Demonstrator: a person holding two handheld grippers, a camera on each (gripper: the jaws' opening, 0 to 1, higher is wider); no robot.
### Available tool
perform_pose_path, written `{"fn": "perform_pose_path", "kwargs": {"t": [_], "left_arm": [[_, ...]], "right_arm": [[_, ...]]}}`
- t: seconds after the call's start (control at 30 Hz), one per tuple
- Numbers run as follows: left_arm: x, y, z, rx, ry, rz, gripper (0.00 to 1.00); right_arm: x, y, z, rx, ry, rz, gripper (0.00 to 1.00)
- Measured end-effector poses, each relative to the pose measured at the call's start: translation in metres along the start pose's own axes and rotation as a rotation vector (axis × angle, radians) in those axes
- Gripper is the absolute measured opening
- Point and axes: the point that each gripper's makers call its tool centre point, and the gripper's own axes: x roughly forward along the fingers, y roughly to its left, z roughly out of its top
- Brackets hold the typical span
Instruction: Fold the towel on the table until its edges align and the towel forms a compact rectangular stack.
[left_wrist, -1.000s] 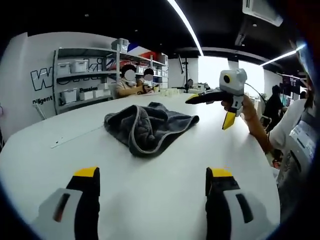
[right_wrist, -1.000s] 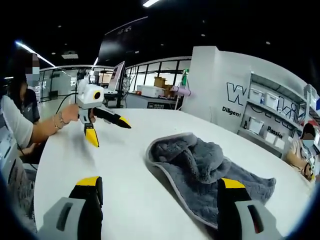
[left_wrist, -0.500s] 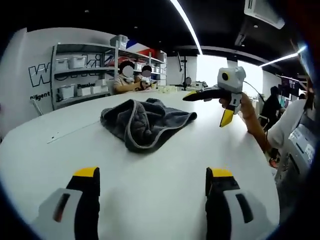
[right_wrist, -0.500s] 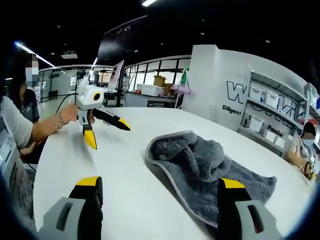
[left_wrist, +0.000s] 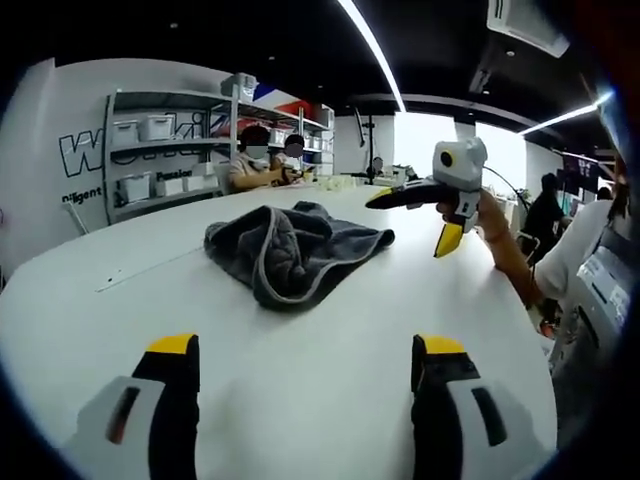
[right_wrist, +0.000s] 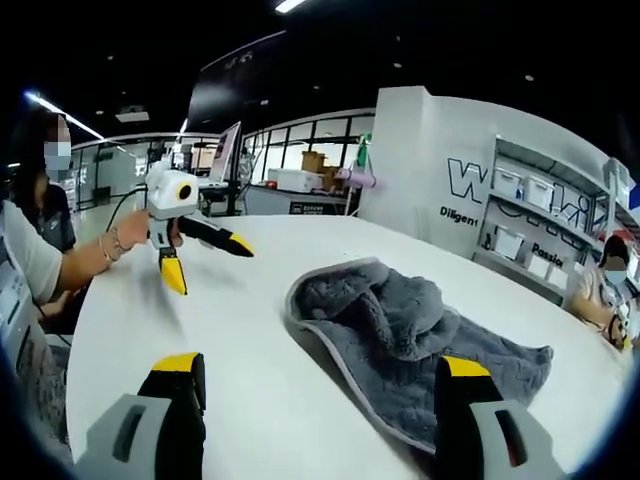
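Towel (left_wrist: 290, 250) unmoved, crumpled; both grippers' fingers spread, empty; wall (right_wrist: 455, 190) lettering partly readable: "Diligent".

grey towel (left_wrist: 293, 253), white table (left_wrist: 300, 380), yellow-tipped tongs (left_wrist: 302, 352)

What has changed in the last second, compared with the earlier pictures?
Almost nothing. Both tools, left and right, hover open above the table with only small drifts of the views. Nothing was gripped or released. The gray towel lies crumpled and untouched, as before.
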Motion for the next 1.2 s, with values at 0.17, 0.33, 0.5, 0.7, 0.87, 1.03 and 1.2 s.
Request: {"fn": "perform_pose_path", "kwargs": {"t": [0.17, 0.33, 0.5, 0.7, 0.87, 1.03, 1.2], "left_arm": [[-0.003, 0.002, 0.004, -0.002, -0.014, 0.009, 0.94], [-0.006, 0.001, 0.006, -0.006, -0.028, 0.012, 0.94], [-0.007, 0.000, 0.005, -0.006, -0.028, 0.009, 0.95], [-0.008, -0.005, 0.004, 0.009, -0.021, 0.002, 0.95], [-0.015, -0.003, 0.006, 0.027, -0.016, 0.010, 0.95], [-0.044, 0.003, 0.020, 0.022, -0.024, 0.015, 0.95], [-0.069, 0.011, 0.031, 0.027, -0.027, 0.017, 0.95]], "right_arm": [[-0.004, 0.000, 0.008, 0.026, -0.038, 0.014, 1.00], [-0.006, -0.007, 0.022, 0.059, -0.079, 0.019, 1.00], [-0.002, -0.010, 0.042, 0.058, -0.075, 0.023, 0.99], [0.035, -0.035, 0.066, 0.012, -0.003, -0.048, 0.98], [0.075, -0.056, 0.099, 0.025, -0.003, -0.085, 0.92], [0.113, -0.045, 0.151, -0.057, 0.061, -0.150, 0.88], [0.158, -0.044, 0.181, -0.147, 0.153, -0.191, 0.81]]}}
